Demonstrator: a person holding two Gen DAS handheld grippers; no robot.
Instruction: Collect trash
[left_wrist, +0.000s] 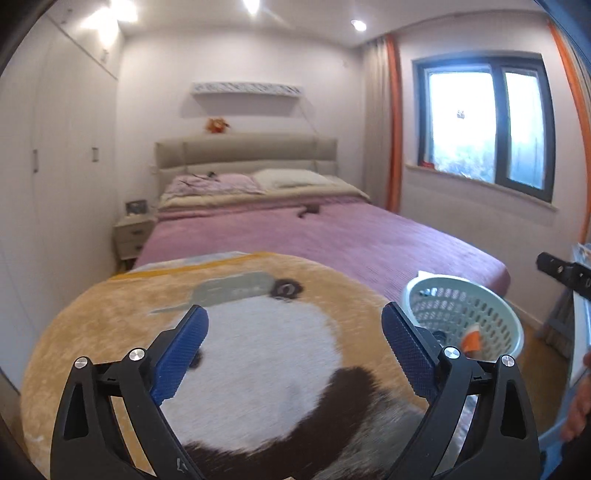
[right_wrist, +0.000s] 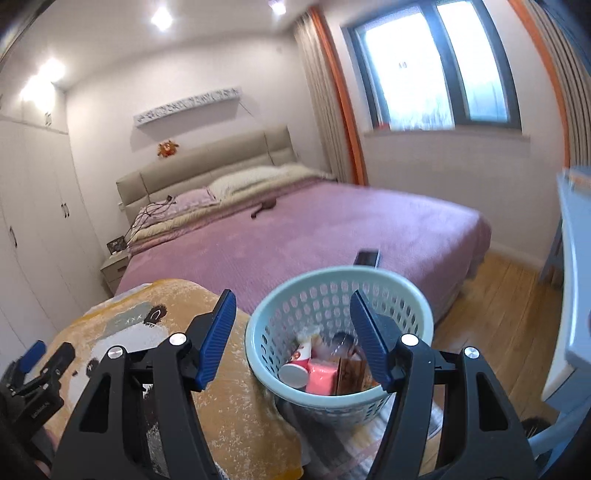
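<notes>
A pale green perforated basket (right_wrist: 340, 280) stands at the foot of the bed, beside a folded panda blanket (right_wrist: 236, 402). Inside it lie a red-and-white paper cup (right_wrist: 297, 365), a pink packet (right_wrist: 322, 376) and a brown carton (right_wrist: 351, 373). My right gripper (right_wrist: 293, 317) hovers open over the basket's near rim, nothing between its blue pads. In the left wrist view my left gripper (left_wrist: 295, 328) stands wide open above the panda blanket (left_wrist: 258, 343), empty, with the basket (left_wrist: 461, 314) to its right. A black part of the right gripper (left_wrist: 561, 273) shows at the right edge.
A bed with a pink cover (right_wrist: 332, 229) fills the room's middle, with a dark phone-like object (right_wrist: 366, 257) near its foot and a small dark item (left_wrist: 309, 210) further up. White wardrobes (left_wrist: 55, 184) line the left wall. Wooden floor (right_wrist: 498, 302) and a pale blue desk (right_wrist: 576, 258) lie to the right.
</notes>
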